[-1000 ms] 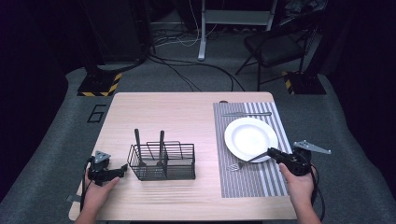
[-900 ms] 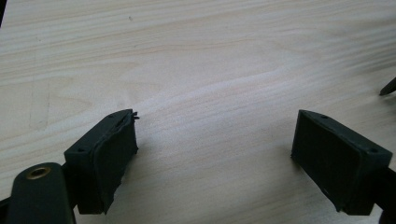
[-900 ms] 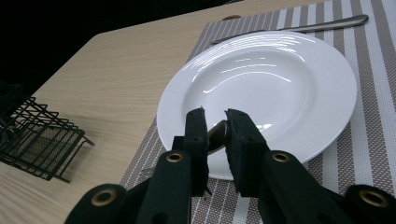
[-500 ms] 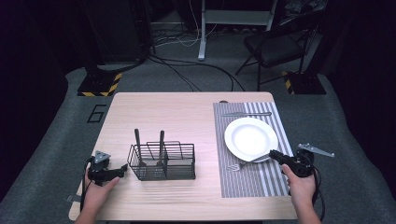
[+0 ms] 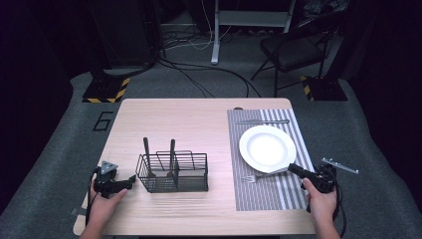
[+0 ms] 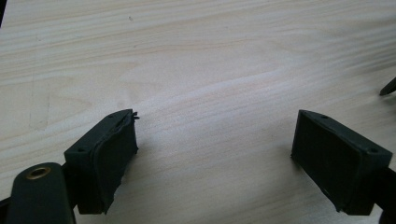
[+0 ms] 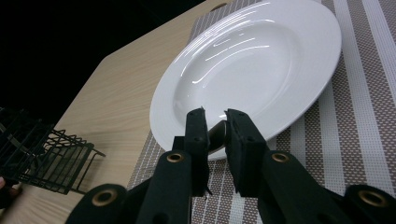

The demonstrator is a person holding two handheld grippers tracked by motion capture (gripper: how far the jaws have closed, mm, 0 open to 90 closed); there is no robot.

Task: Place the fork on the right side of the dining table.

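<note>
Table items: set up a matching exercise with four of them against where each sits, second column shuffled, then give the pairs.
Column one:
1. fork
2. plate
3. wire caddy
4. left gripper

Column two:
A. on bare wood mid-table, two dark handles standing up in it
B. handle clamped in the right gripper, tines on the striped placemat
C. jaws open over bare wood, left of the caddy
D. on the placemat, empty

Pairs: 1-B, 2-D, 3-A, 4-C
</note>
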